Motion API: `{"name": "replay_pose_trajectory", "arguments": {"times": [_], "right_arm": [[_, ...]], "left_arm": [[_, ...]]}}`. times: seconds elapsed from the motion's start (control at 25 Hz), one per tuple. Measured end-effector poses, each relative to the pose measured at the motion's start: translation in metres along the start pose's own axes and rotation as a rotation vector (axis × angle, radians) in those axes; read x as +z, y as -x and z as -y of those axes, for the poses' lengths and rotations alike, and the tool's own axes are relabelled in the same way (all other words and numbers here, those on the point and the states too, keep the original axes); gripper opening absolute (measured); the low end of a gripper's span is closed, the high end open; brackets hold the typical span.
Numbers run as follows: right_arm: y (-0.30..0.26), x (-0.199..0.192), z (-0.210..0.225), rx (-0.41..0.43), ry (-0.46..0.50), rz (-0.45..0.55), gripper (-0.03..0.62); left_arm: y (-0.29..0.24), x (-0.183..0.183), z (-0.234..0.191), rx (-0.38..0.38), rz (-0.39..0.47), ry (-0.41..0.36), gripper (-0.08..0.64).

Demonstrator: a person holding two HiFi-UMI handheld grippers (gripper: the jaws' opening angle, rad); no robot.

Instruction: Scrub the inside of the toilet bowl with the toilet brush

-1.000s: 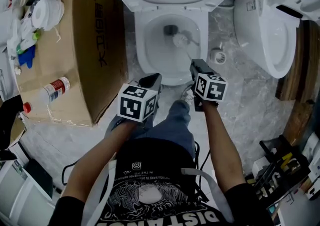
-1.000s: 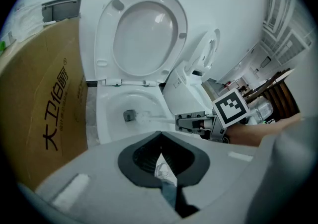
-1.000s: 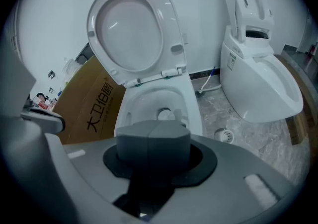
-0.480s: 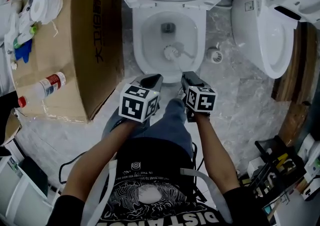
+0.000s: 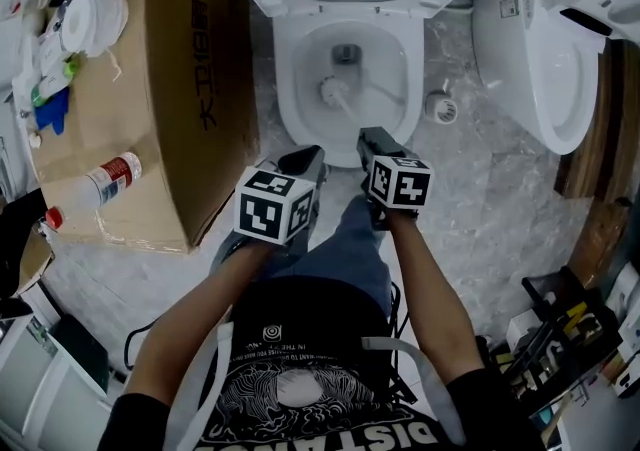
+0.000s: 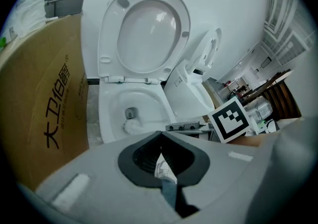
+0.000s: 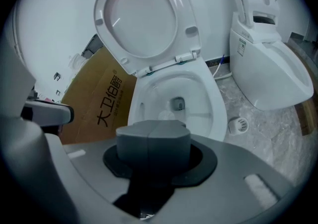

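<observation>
Gripping the toilet brush (image 5: 336, 92) by its handle, the right gripper (image 5: 367, 136) is clamped shut. The brush head sits inside the toilet bowl (image 5: 286, 99), top centre. The left gripper (image 5: 305, 155), lower left of it, is pressed together on nothing.

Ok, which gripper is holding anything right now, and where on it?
The right gripper grips the white toilet brush by its handle's top end; the left gripper holds nothing.

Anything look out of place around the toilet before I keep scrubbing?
Yes: a second toilet stands right of the toilet bowl, turned at an angle to it, an odd pairing. A bottle lies flat on the cardboard box. Nothing looks spilled.
</observation>
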State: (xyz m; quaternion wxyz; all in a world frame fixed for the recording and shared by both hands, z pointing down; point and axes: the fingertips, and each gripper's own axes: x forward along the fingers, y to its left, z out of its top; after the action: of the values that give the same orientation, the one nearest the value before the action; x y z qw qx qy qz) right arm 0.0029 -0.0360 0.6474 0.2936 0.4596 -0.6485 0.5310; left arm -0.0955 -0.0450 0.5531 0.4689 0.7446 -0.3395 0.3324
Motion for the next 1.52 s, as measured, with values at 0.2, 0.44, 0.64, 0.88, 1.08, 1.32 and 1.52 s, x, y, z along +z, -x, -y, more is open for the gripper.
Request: {"name": "replay_pose_trajectory", "arguments": {"times": [0.2, 0.44, 0.64, 0.88, 1.08, 1.32, 1.52], "right_arm": [[-0.004, -0.004, 0.017, -0.04, -0.048, 0.001, 0.149], [-0.019, 0.002, 0.031, -0.098, -0.12, 0.025, 0.149], [-0.041, 0.019, 0.034, -0.114, -0.137, 0.049, 0.149], [-0.044, 0.024, 0.035, -0.125, -0.126, 0.047, 0.149], [-0.019, 0.006, 0.029, -0.116, -0.085, 0.007, 0.149], [0.024, -0.003, 0.02, -0.087, -0.044, 0.002, 0.149], [0.063, 0.002, 0.011, -0.034, 0.026, 0.034, 0.149]], "left_arm": [[0.0, 0.0, -0.004, -0.011, -0.006, -0.004, -0.008], [0.004, -0.004, -0.012, -0.012, -0.019, 0.001, -0.008], [0.009, -0.005, -0.029, 0.016, -0.027, 0.015, -0.008], [0.013, -0.008, -0.035, 0.028, -0.048, -0.004, -0.008], [0.015, 0.001, -0.021, 0.019, -0.027, -0.009, -0.008], [0.018, 0.014, 0.005, -0.001, 0.008, -0.022, -0.008], [0.021, 0.021, 0.038, -0.004, 0.044, -0.036, -0.008]]}}
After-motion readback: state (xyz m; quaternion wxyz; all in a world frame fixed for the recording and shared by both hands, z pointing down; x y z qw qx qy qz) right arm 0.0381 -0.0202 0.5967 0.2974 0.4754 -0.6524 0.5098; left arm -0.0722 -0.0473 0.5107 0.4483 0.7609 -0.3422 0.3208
